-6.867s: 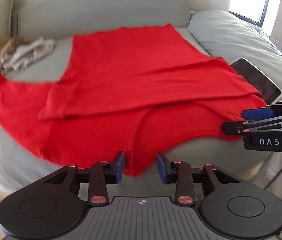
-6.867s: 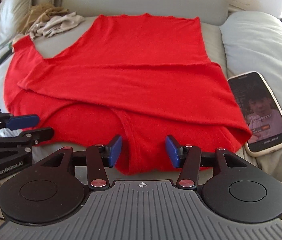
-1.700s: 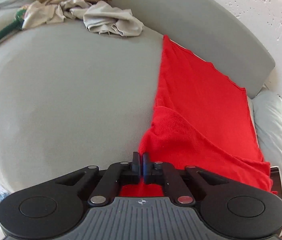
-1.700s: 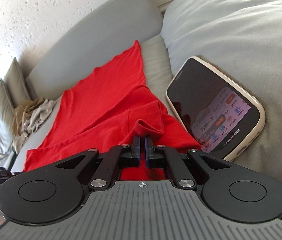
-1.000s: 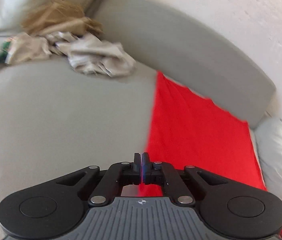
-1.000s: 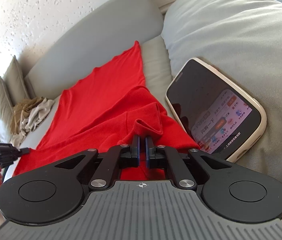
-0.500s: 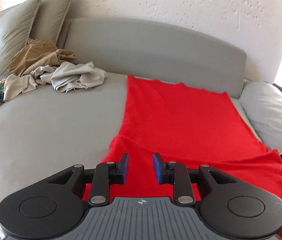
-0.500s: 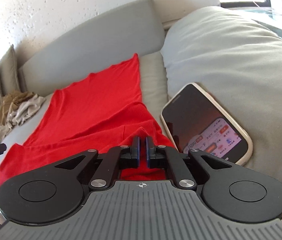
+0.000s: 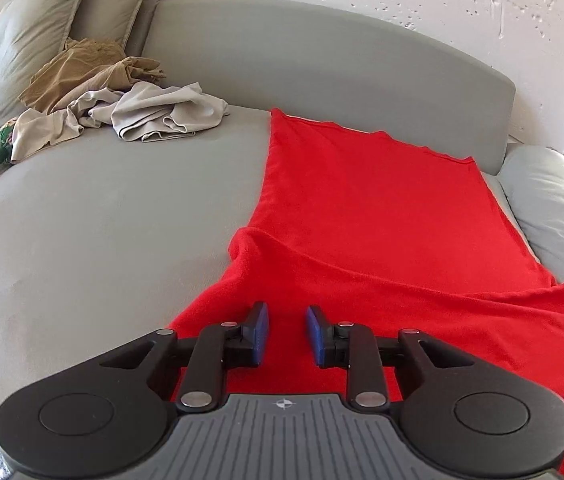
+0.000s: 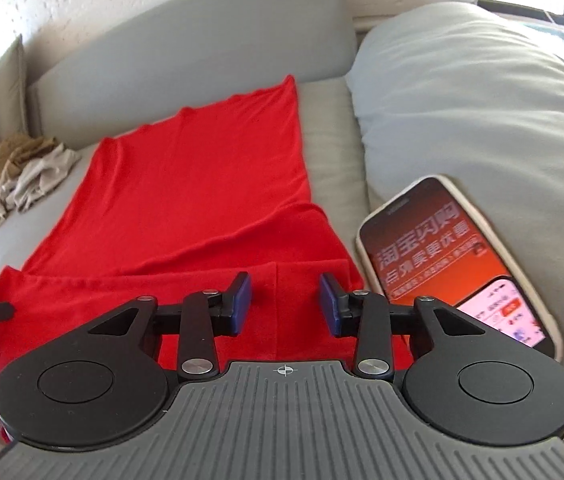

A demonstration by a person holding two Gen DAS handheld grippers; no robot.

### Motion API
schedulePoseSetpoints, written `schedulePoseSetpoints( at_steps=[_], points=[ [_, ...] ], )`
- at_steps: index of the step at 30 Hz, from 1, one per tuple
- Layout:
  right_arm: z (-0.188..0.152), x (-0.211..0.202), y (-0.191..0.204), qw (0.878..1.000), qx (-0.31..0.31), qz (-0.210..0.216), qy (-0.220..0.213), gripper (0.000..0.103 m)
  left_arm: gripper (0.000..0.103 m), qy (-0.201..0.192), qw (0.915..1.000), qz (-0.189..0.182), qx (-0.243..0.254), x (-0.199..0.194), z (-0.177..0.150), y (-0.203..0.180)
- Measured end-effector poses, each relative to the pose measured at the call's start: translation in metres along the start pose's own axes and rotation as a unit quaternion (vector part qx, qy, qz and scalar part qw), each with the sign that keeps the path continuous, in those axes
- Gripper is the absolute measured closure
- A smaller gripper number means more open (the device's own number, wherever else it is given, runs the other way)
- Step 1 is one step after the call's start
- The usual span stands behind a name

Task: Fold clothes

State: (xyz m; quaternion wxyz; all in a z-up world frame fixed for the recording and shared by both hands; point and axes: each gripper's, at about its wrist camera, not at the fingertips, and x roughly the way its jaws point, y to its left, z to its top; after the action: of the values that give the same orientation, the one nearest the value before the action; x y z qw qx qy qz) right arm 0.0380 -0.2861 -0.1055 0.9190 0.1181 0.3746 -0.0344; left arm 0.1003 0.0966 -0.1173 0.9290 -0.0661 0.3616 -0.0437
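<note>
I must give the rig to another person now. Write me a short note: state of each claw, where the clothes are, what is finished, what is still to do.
Left claw: opening, nothing held, over the near left part of the red garment.
Right claw: opening, nothing held, over the near right part, next to the phone.
Red garment: flat on the sofa as a long strip, sides folded in, near end rumpled.
Done: side folds.
Left: probably fold the strip end to end, then the crumpled beige clothes at the far left. Keep clear of the phone.
</note>
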Motion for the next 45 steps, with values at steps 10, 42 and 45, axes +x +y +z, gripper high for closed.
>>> schedulePoseSetpoints(
  at_steps=[10,42,45],
  points=[
    [-0.005,-0.023,0.054,0.976,-0.160,-0.100,-0.108,0.096,0.078,0.000,0.9978,-0.015,-0.065,-0.002,0.003,0.018],
    [-0.023,-0.046,0.019,0.998,-0.037,-0.023,-0.046,0.095,0.074,-0.048,0.9872,0.030,0.149,-0.027,-0.019,-0.049],
    [-0.007,-0.067,0.004,0.991,-0.003,-0.031,-0.127,0.050,0.074,-0.071,0.9921,0.006,0.104,-0.027,-0.011,-0.048]
  ],
)
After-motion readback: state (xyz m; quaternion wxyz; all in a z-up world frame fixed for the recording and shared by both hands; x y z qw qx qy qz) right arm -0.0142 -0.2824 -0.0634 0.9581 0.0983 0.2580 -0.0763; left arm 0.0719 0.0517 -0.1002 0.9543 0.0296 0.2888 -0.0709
